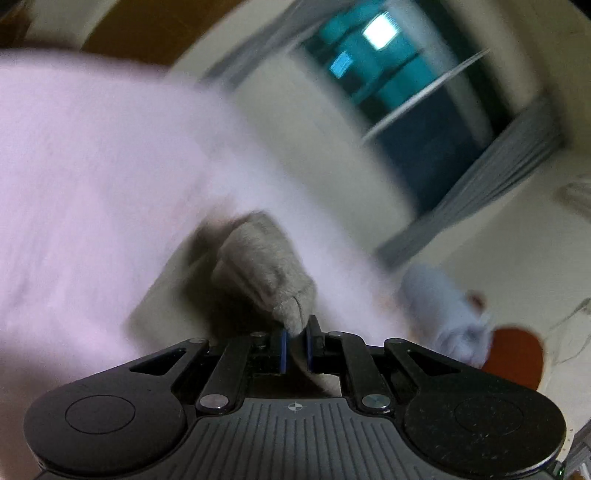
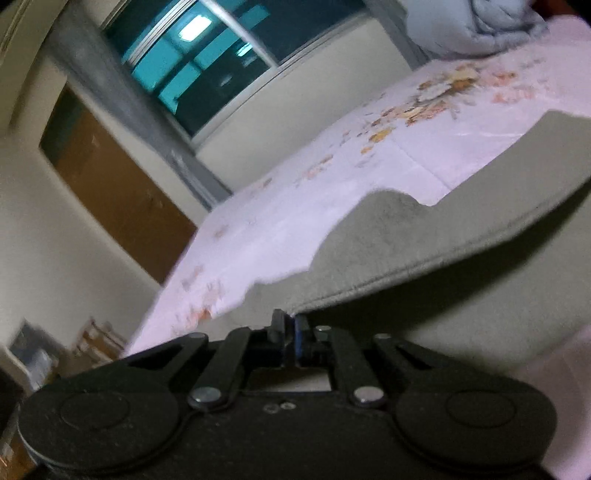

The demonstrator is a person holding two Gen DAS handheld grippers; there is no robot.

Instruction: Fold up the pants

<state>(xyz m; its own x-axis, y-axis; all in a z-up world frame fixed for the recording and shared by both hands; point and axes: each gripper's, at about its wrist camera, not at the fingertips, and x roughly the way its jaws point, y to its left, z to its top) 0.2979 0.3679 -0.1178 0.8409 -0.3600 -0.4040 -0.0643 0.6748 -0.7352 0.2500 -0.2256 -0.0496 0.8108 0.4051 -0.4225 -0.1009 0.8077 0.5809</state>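
Right wrist view shows the grey pants (image 2: pixel 424 236) lifted off the bed (image 2: pixel 314 177), their hemmed edge running from the right tongs (image 2: pixel 290 328) up and away toward the upper right, so the long axis lies along that diagonal; a notch in the far edge lets the floral sheet show through. The right tongs have their 2 fingers pressed together on the near corner of that hem, with the cloth stretching forward and rightward from the pinch and a dark shadow under it. Beyond the pants the pink sheet lies flat and open to the bed's far edge, where a wall and a dark window (image 2: pixel 207 62) stand; a folded blue quilt (image 2: pixel 476 26) sits at the far corner of the bed, well apart from the pants. A brown door (image 2: pixel 110 184) is on the left wall, and boxes are on the floor beside the bed's near edge. In the left wrist view, heavily blurred, a bunched grey end of the pants (image 1: pixel 266 273) rises straight ahead from the left tongs (image 1: pixel 295 343), whose 2 blue-padded fingers are clamped on its tip. Pink sheet (image 1: pixel 92 184) fills the left side, and the blue quilt (image 1: pixel 443 314) lies to the right, near but apart from the cloth.
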